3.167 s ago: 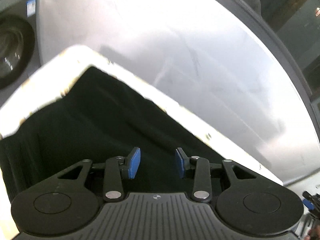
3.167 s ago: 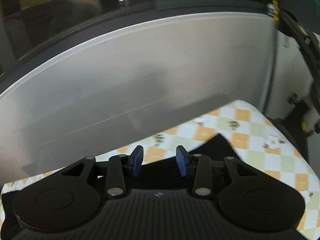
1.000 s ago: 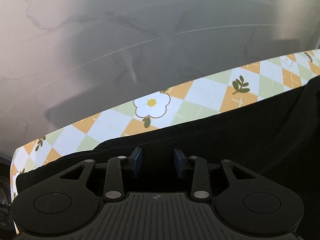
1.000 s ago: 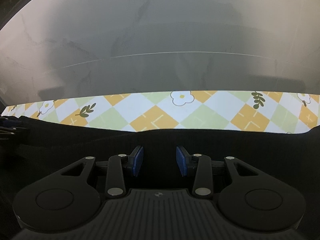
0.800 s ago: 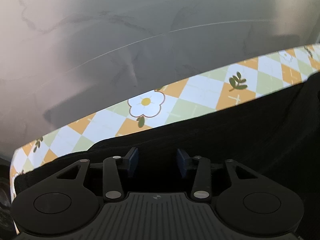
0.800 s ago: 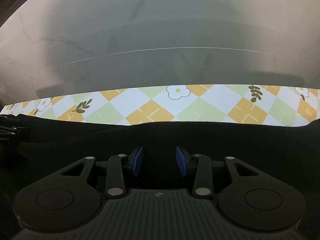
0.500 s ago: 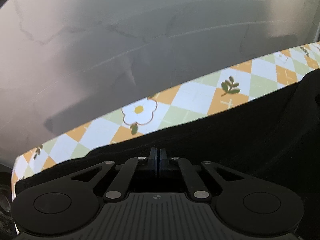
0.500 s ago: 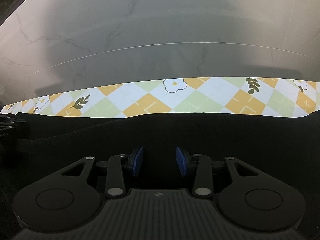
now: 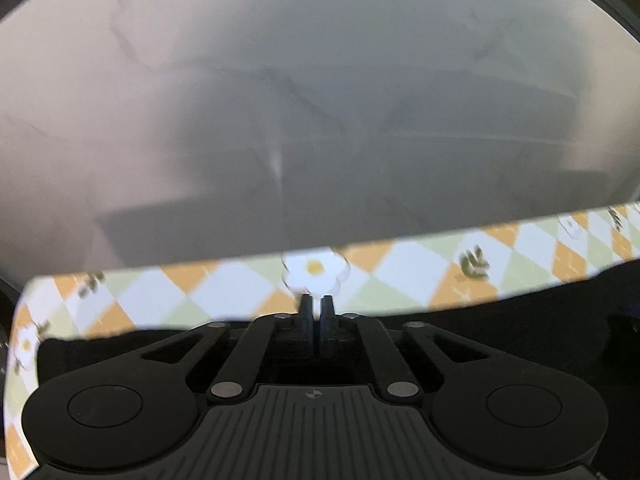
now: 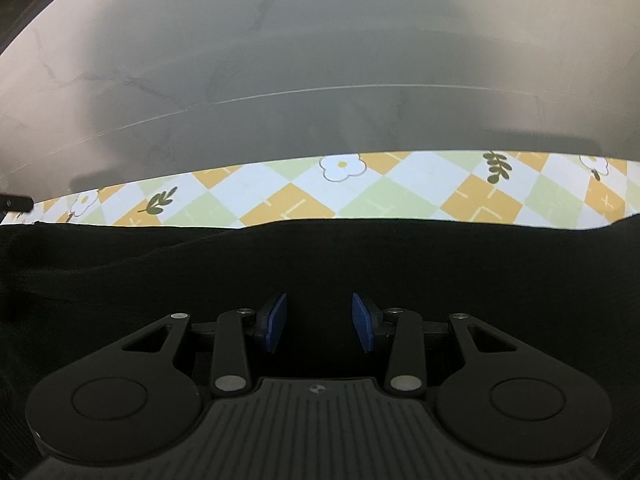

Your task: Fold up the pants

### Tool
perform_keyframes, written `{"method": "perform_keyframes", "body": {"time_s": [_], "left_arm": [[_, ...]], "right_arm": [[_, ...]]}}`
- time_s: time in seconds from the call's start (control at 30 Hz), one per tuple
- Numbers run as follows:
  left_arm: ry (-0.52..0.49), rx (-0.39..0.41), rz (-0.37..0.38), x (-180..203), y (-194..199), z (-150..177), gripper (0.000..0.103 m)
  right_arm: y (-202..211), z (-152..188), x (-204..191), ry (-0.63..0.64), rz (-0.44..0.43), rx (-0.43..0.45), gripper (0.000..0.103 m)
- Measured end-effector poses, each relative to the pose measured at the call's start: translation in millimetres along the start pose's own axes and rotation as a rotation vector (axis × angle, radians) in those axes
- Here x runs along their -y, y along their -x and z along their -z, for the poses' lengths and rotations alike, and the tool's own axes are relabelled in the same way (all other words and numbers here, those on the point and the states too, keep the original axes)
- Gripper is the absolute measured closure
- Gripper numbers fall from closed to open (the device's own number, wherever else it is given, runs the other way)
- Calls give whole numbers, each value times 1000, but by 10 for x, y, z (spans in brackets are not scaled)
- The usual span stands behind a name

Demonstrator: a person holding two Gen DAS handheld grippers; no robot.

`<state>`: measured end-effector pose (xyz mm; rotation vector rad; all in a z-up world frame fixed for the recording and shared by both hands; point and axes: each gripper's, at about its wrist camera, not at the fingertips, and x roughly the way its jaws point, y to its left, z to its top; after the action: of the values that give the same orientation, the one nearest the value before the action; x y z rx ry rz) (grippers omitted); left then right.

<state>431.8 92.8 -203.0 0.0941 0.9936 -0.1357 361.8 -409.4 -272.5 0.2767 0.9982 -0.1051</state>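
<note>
The black pants (image 10: 320, 264) lie on a table covered by a checked flower-print cloth (image 10: 288, 204). In the right wrist view my right gripper (image 10: 319, 322) is open, its blue pads just above the dark fabric, holding nothing. In the left wrist view my left gripper (image 9: 316, 312) is shut at the far edge of the pants (image 9: 520, 332); the black cloth reaches the closed fingers, but whether any is pinched between them is hidden. The left view is blurred.
The checked cloth (image 9: 400, 280) shows as a narrow strip beyond the pants. Behind it rises a pale grey marbled wall (image 10: 320, 60). The table's left end (image 9: 24, 320) shows in the left wrist view.
My left gripper has closed at the pants' far edge and then swung, so the cloth strip sits lower in its view. My right gripper stays open and has barely moved.
</note>
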Motion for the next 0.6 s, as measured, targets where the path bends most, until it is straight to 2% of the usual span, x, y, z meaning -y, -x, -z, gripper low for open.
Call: {"method": "perform_keyframes", "body": {"time_s": [0.03, 0.07, 0.13, 0.23, 0.33, 0.37, 0.4, 0.43, 0.47, 0.53, 0.6], "left_arm": [[-3, -34, 17, 32, -27, 25, 64], [-5, -57, 32, 69, -60, 57, 49], [-21, -89, 41, 154, -150, 104, 48], [-44, -113, -10, 254, -303, 149, 49], [-16, -114, -60, 306, -440, 151, 52], [-15, -107, -76, 343, -448, 147, 59], [-25, -99, -79, 374, -450, 148, 68], [-57, -89, -88, 447, -437, 142, 101], [-93, -90, -89, 490, -427, 171, 102], [-91, -85, -43, 530, -381, 185, 102], [-102, -63, -44, 534, -316, 210, 102]], "right_arm": [[-11, -2, 4, 4, 0, 1, 64], [-27, -4, 9, 5, 3, -1, 64], [-27, 4, 0, -6, 5, -7, 64], [-51, 5, 20, -24, 3, -12, 64], [-45, 2, 2, -13, 6, -15, 64], [-43, 1, 5, -11, 6, -16, 64], [-44, 2, 9, -12, 7, -16, 64], [-47, 5, 20, -13, 8, -17, 64], [-48, 9, 27, -16, 9, -17, 64], [-46, 13, 38, -21, 7, -14, 64], [-36, 14, 34, -21, 7, -12, 64]]}}
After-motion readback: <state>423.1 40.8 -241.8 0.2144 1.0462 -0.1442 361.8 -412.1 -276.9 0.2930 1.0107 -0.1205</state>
